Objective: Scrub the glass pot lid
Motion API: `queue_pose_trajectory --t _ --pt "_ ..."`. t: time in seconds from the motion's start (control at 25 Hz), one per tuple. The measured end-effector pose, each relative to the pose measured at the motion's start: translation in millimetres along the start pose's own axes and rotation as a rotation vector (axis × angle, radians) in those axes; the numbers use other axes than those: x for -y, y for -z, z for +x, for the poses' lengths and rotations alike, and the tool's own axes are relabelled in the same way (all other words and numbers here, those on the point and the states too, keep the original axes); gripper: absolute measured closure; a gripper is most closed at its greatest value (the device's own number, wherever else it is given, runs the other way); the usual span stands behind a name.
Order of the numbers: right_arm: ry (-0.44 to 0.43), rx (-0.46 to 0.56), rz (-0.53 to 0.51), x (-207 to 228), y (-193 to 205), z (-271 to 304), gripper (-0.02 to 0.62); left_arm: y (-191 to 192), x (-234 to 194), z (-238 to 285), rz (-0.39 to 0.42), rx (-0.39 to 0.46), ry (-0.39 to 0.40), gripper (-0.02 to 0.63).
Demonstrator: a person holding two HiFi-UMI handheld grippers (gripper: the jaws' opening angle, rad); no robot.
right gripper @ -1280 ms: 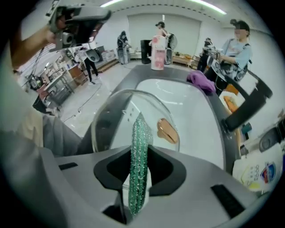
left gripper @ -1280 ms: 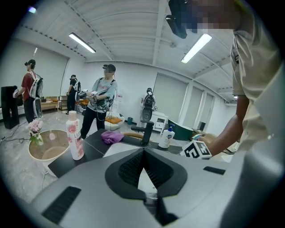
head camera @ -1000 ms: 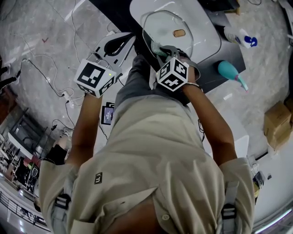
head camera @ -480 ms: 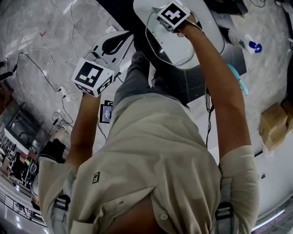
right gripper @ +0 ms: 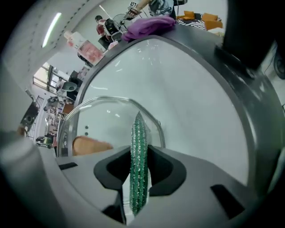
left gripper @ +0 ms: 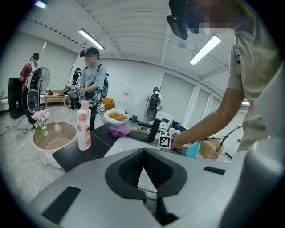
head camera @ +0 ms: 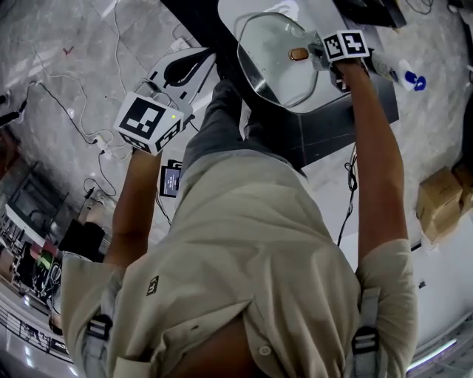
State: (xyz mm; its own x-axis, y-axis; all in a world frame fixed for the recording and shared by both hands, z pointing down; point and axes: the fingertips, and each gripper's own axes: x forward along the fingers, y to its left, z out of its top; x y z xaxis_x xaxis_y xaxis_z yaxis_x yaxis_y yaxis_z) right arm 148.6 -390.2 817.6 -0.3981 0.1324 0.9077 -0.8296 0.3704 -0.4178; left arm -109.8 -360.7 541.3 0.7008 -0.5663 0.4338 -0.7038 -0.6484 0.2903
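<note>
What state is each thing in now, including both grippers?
Round glass pot lid with brown knob: lying in the white sink, not gripped.
Green glittery scrub sponge: clamped on edge in the right gripper.
Right gripper: shut on that sponge.
Left gripper: shut, empty.

Lid (head camera: 272, 65) in sink (head camera: 226, 12); scrubber (right gripper: 138, 169) in right tongs (head camera: 319, 53) at its right edge.

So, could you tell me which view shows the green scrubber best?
The right gripper view: the green scrubber stands edge-on, clamped in the right gripper. The head and left gripper views don't show it.
</note>
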Motion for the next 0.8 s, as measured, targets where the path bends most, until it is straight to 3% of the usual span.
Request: queue_pose_trajectory --t 0.24,0.44,0.6,0.8 --pt "-0.004 0.001 -0.048 -33.6 79.8 -24.4 0.508 -5.8 13.8 11.3 0.014 0.007 0.031 0.594" --pt "-0.026 0.054 -0.226 -111.0 100.7 -43.3 0.508 -9.4 22.2 14.4 0.022 0.01 0.045 0.594" --pt "-0.002 0.074 -0.466 -164.0 79.3 -40.2 0.506 -8.4 26.3 16.4 0.025 0.01 0.047 0.594" --pt "0.012 0.095 -0.673 -209.0 13.0 -29.8 0.506 -6.4 22.0 13.3 0.017 0.011 0.04 0.594"
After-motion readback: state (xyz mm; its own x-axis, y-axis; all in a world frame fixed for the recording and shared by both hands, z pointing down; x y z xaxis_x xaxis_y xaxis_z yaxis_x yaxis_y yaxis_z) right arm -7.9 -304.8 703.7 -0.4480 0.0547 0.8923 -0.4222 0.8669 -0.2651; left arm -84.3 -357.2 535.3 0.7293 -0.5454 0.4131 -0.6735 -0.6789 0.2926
